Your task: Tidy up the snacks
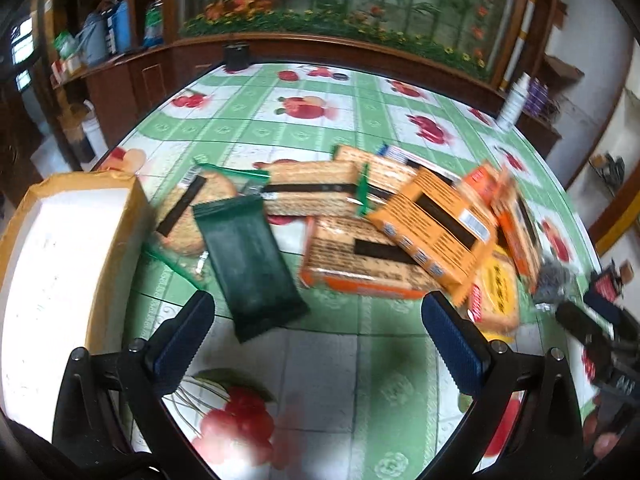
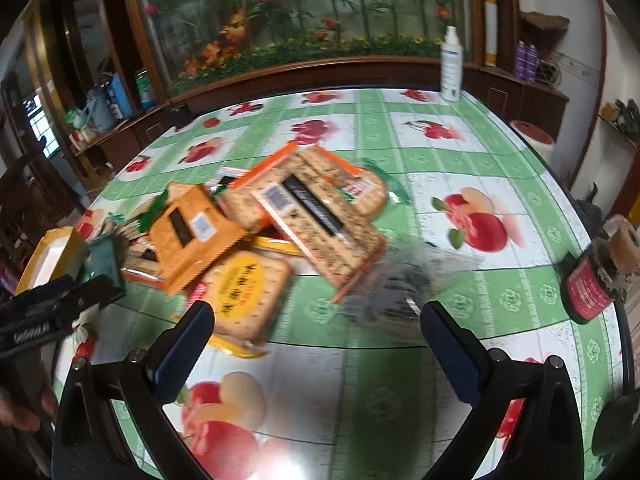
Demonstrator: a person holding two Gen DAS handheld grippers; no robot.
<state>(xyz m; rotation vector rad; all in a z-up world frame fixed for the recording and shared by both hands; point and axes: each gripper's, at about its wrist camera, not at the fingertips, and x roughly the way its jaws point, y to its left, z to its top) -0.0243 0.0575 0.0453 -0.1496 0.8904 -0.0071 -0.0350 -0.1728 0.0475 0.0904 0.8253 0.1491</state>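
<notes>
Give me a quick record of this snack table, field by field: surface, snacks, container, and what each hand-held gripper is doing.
surface: fruit-print tablecloth, green and white
snacks: jumbled pile of cracker packs; dark green pack nearest the box, orange pack on top, round-yellow-label pack at the near edge
container: cardboard box, open, nothing visible inside, left of the pile
left hand-held gripper: open, holding nothing
right hand-held gripper: open, holding nothing
other: white bottle at far edge

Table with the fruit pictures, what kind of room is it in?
Probably a home dining or living room: the table wears a fruit-print cloth, a wooden cabinet with a flower mural runs behind it, and snacks lie piled on it.
</notes>
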